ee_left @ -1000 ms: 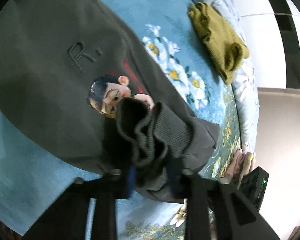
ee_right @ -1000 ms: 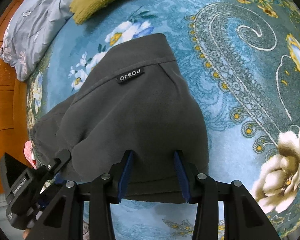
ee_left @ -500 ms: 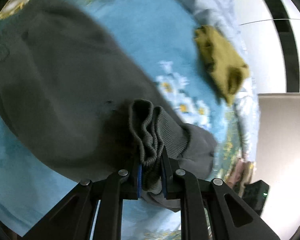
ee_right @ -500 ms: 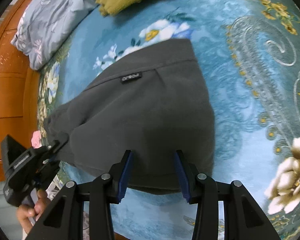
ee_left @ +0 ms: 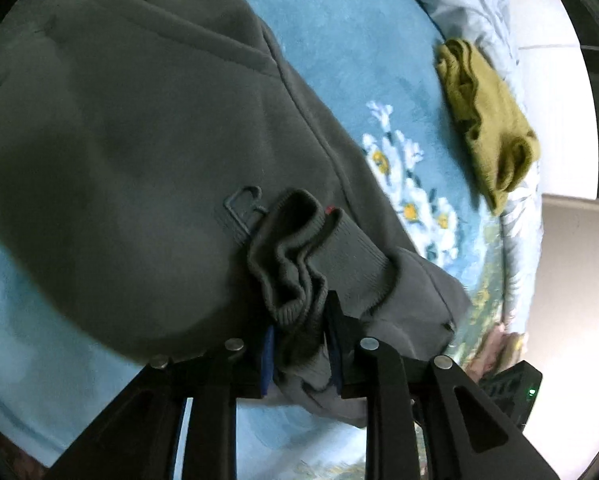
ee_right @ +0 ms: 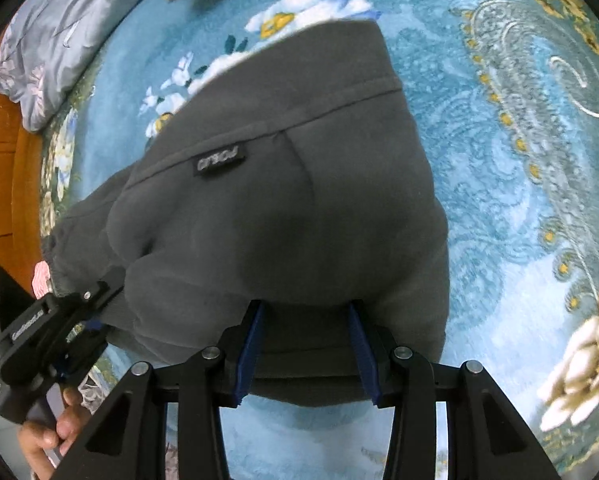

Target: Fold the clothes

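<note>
Left gripper (ee_left: pixel 299 332) clamped on the ribbed cuff (ee_left: pixel 299 256) of a dark grey sweatshirt (ee_left: pixel 131 152) spread on a blue floral blanket (ee_left: pixel 347 40).

The left jaws were pressed together on the bunched cuff, held over the sweatshirt's body near an embossed letter. The right gripper (ee_right: pixel 305 344) sat with its jaws apart over the sweatshirt's near edge, gripping nothing. An olive knitted garment (ee_left: pixel 487 120) lay well apart, beside a pale grey quilt (ee_right: pixel 59 36).
</note>
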Action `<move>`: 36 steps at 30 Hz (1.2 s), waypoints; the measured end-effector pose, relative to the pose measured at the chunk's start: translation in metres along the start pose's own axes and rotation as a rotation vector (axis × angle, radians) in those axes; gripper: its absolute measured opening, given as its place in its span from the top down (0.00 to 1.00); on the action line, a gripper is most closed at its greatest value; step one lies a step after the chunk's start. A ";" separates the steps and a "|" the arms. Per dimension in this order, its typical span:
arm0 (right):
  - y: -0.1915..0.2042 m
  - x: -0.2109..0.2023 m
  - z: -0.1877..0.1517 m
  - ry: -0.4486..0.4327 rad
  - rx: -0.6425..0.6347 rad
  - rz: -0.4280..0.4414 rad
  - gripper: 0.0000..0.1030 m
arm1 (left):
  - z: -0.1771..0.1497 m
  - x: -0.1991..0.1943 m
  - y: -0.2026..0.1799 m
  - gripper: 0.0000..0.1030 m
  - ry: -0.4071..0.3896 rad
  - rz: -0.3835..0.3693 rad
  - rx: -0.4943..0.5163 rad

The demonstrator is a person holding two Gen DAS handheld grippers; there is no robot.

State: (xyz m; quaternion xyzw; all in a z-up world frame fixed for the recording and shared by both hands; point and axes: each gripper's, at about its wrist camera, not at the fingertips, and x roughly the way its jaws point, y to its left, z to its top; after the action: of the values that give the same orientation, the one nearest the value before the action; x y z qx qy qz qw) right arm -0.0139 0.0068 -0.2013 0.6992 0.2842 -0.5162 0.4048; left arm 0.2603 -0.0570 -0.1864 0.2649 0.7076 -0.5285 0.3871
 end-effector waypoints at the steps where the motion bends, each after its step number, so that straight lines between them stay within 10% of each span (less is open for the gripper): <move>1: 0.001 -0.007 -0.002 -0.009 -0.005 0.003 0.55 | -0.004 -0.008 0.000 0.77 -0.007 -0.005 -0.007; 17: 0.059 -0.104 -0.037 -0.098 -0.192 0.028 0.55 | -0.044 -0.153 0.047 0.54 -0.211 -0.041 -0.163; 36: 0.156 -0.122 -0.076 -0.177 -0.186 -0.112 0.22 | 0.062 -0.129 0.171 0.25 -0.116 -0.068 -0.321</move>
State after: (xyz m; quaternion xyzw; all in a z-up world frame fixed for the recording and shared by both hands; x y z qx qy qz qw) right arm 0.1134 -0.0053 -0.0323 0.5933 0.3325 -0.5691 0.4621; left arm 0.4834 -0.0597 -0.1813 0.1446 0.7680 -0.4359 0.4464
